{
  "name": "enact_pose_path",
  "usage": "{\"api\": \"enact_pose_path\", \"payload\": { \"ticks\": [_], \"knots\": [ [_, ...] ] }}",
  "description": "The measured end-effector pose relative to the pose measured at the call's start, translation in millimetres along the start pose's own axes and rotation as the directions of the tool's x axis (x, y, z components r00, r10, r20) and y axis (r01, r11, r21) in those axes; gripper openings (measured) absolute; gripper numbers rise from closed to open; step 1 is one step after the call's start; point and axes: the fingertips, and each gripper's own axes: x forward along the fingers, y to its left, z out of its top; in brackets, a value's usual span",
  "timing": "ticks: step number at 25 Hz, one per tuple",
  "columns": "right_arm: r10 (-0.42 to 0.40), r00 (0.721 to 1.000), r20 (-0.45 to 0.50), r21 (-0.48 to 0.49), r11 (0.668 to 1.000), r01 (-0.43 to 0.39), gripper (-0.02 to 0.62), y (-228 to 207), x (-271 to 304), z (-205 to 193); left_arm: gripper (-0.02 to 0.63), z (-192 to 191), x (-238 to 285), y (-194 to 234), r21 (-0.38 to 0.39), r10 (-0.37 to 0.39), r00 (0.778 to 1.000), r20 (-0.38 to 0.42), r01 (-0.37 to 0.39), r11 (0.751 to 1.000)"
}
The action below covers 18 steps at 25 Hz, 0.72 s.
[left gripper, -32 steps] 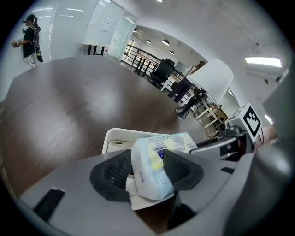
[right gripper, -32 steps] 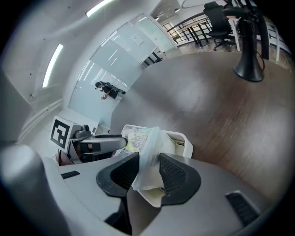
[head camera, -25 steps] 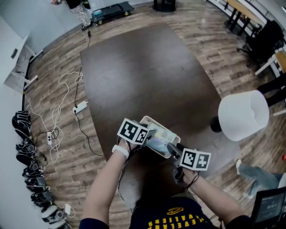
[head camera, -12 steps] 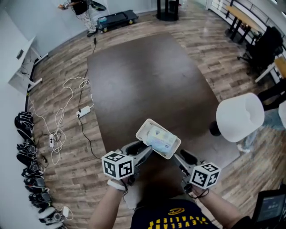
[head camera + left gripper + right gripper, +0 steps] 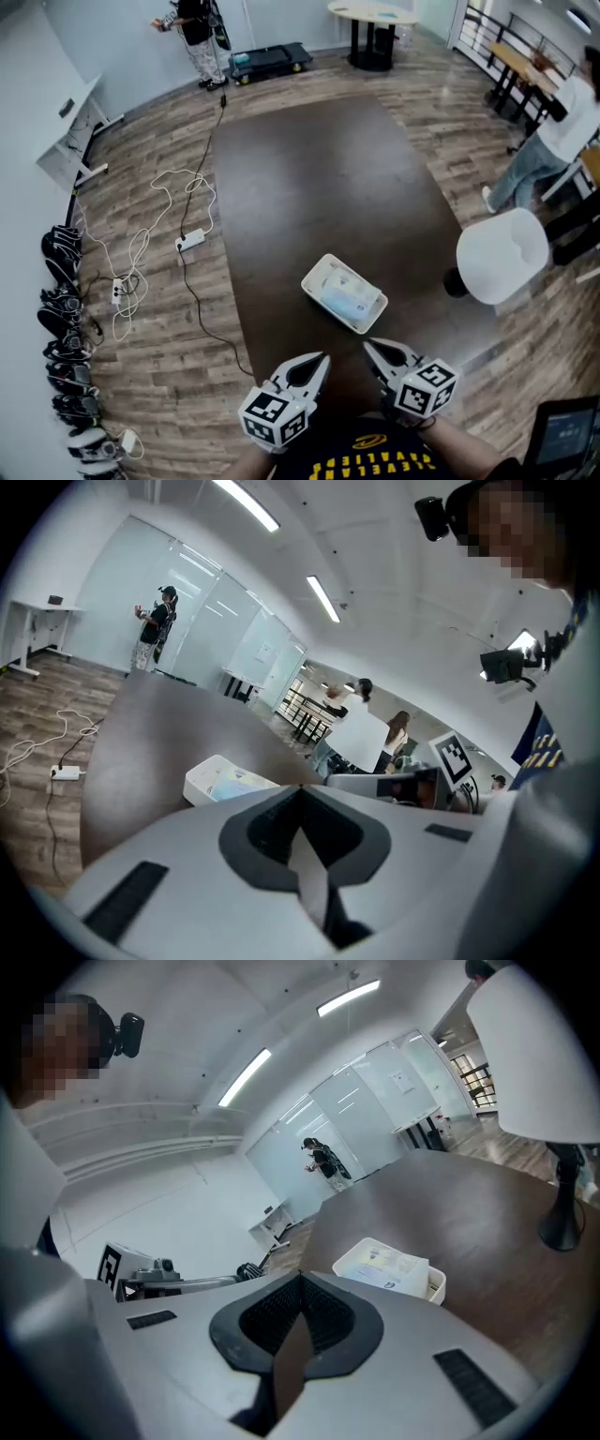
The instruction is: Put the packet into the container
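Left gripper (image 5: 300, 787) first: its jaws have just closed and now meet tip to tip with nothing between them. We see only bare table (image 5: 319, 169) past the tips. The right gripper (image 5: 300, 1274) is the same, its jaws having just come together on nothing. Both hang at the table's near edge, close to our body, pointing a little downward and well apart from the task's things.

Beyond them, on the near half of the table and clear of every edge, sits the white container (image 5: 313, 272). The packet (image 5: 343, 295) lies inside it, flat between its walls, and neither gripper touches it. We judge the task as good as done.

Little can go wrong from here, and most of it would be our own doing. If we swing the shut tips forward again they could strike the container's near wall. It looks light, so a knock might skid it across the table or tip the packet out. We cannot tell whether the packet sits fully below the rim. If one corner rides up on a wall, a small jolt to the table could work it loose.

Further out, a white lamp (image 5: 502, 255) stands at the right edge. A careless right elbow could catch it.
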Motion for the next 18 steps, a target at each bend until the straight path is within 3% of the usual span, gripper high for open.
{"api": "enact_pose_path", "payload": {
  "ticks": [4,9,18],
  "knots": [
    [0.027,0.999,0.019,-0.06,0.998,-0.026,0.009,27,-4,6,-0.002,12,-10,-22,0.016,-0.031,0.998,0.047,0.03,0.999],
    [0.049,0.997,0.06,-0.178,0.983,-0.037,0.009,49,-8,28,-0.002,22,-11,-30,-0.039,-0.049,0.995,0.086,0.053,0.998],
    [0.055,0.987,0.149,-0.29,0.957,-0.009,0.009,67,-24,41,-0.002,25,-12,-36,0.017,-0.048,0.995,0.091,0.047,0.999]
  ]
}}
